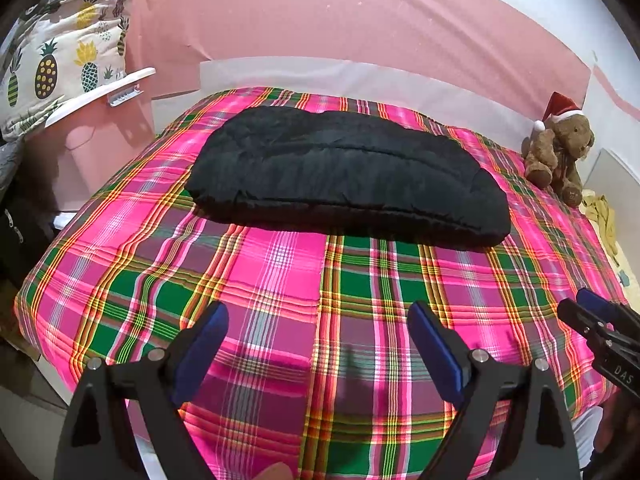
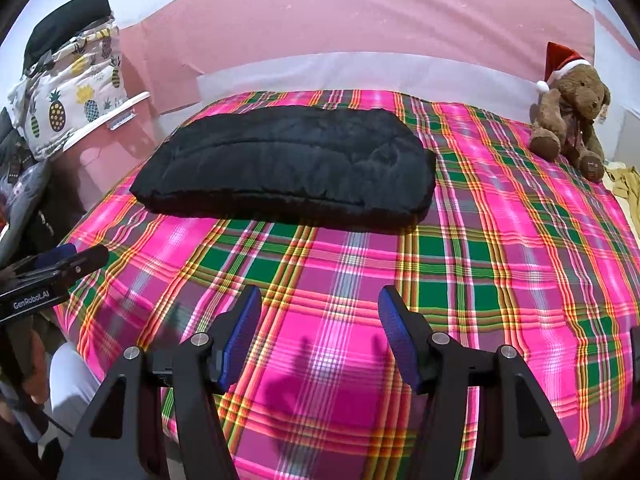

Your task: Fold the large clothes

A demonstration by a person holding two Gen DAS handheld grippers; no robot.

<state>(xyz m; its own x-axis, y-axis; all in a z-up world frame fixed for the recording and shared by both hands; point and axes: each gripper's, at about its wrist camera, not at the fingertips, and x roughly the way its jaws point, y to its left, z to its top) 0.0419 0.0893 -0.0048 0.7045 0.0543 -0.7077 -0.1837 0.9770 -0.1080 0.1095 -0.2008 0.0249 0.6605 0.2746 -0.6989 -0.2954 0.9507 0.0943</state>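
A black padded garment lies folded into a long thick bundle across the far half of the bed, on the pink and green plaid cover. It also shows in the right wrist view. My left gripper is open and empty above the near part of the cover, well short of the garment. My right gripper is open and empty, also over the near cover. Each gripper shows at the edge of the other's view: the right one and the left one.
A brown teddy bear with a Santa hat sits at the bed's far right corner. A pineapple-print cloth hangs over a pink cabinet at the left. A yellow cloth lies at the right edge. A pink wall stands behind.
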